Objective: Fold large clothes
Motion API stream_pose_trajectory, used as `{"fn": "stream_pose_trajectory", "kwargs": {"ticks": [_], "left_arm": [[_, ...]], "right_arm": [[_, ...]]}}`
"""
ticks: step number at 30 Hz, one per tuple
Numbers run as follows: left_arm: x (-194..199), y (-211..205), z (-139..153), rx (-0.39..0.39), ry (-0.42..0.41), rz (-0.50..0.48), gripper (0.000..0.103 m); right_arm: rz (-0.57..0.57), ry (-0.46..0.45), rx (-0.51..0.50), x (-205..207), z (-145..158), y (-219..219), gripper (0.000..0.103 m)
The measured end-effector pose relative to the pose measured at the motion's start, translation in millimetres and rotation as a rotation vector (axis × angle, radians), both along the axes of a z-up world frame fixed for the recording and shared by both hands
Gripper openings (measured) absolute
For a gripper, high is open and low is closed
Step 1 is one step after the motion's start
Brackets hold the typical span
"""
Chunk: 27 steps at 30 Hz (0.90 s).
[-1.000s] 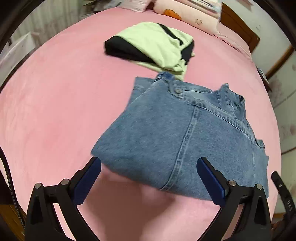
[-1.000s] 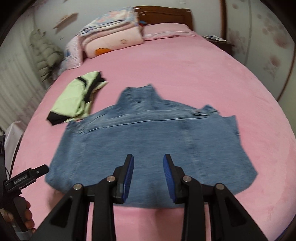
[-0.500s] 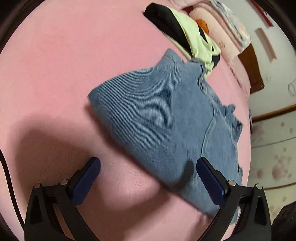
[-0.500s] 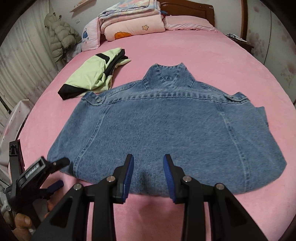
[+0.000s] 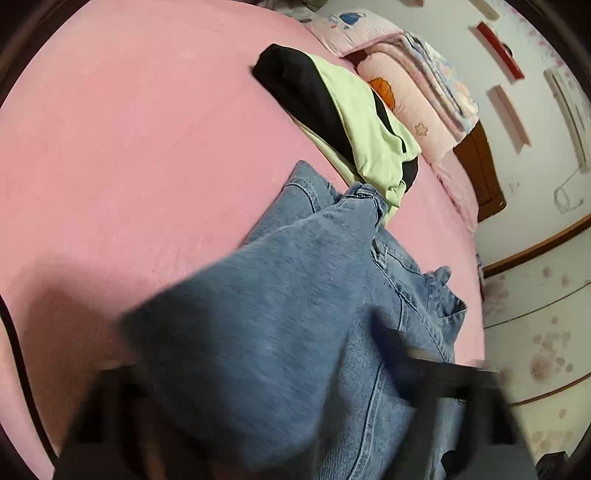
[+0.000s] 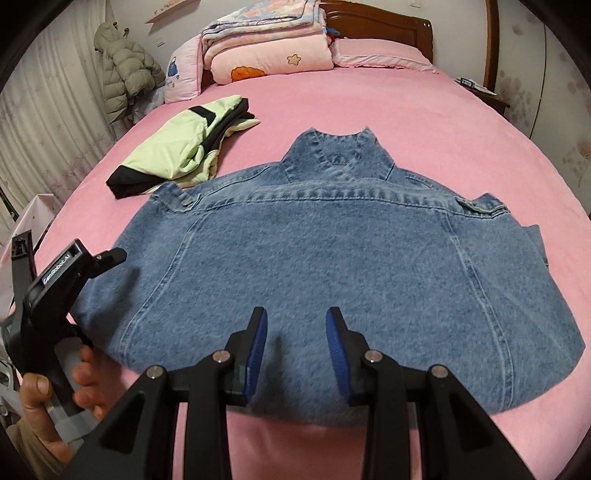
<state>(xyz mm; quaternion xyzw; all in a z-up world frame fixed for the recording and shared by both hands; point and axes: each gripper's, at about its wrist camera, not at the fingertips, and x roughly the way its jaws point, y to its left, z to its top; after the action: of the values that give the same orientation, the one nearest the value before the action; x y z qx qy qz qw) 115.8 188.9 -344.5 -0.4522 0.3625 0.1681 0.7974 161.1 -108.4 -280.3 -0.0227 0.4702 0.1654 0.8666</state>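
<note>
Denim jacket (image 6: 332, 266) lies back-up, collar away, flat on the pink bed (image 6: 424, 122).

The right gripper (image 6: 297, 343) hovers over its near hem, fingers partly open with nothing between them. The left gripper (image 5: 280, 398) is at the jacket's left corner, jaws just closing with denim between them; blur hides whether they pinch it. A hand (image 6: 55, 391) holds that gripper. Beside the jacket's left shoulder lies a folded green garment (image 6: 184, 147). Quilts (image 6: 266, 44) are stacked at the wooden headboard (image 6: 388, 26).
</note>
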Motion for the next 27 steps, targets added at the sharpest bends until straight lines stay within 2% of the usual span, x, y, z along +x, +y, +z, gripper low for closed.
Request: {"fn": "stream_pose_trajectory", "kwargs": {"ticks": [1,5,8,10,12,15,19,22,24,27], "left_arm": [[4,0,2,0.010,0.009,-0.022,0.027],[6,-9,28,0.092,-0.011,-0.061,0.019],[7,-23,58,0.186,-0.060,-0.102,0.017],[9,-37,80,0.244,-0.107,-0.133,0.016],[13,-52,102,0.296,-0.158,-0.178,0.016],[23,-86,129,0.356,-0.227,-0.278,0.016],[34,-133,158,0.421,-0.316,-0.396,0.016],[47,-168,175,0.407,-0.372,-0.477,0.016],[58,-196,181,0.379,-0.400,-0.541,0.016],[76,-248,176,0.339,-0.429,-0.656,0.016]], "right_arm": [[-0.003,-0.005,-0.003,2,0,-1,0.033],[-0.008,-0.025,-0.024,10,-4,-1,0.033],[-0.006,-0.039,-0.036,17,-11,0,0.031],[0.009,-0.031,-0.043,21,-19,3,0.019],[0.031,0.025,-0.059,26,-35,7,0.014],[0.061,0.027,-0.078,28,-50,11,0.014],[0.072,0.098,0.005,38,-50,0,0.014],[0.071,0.167,0.134,42,-36,-25,0.005],[0.027,0.132,0.168,38,-17,-51,0.005],[-0.074,0.054,0.159,26,14,-106,0.005]]}}
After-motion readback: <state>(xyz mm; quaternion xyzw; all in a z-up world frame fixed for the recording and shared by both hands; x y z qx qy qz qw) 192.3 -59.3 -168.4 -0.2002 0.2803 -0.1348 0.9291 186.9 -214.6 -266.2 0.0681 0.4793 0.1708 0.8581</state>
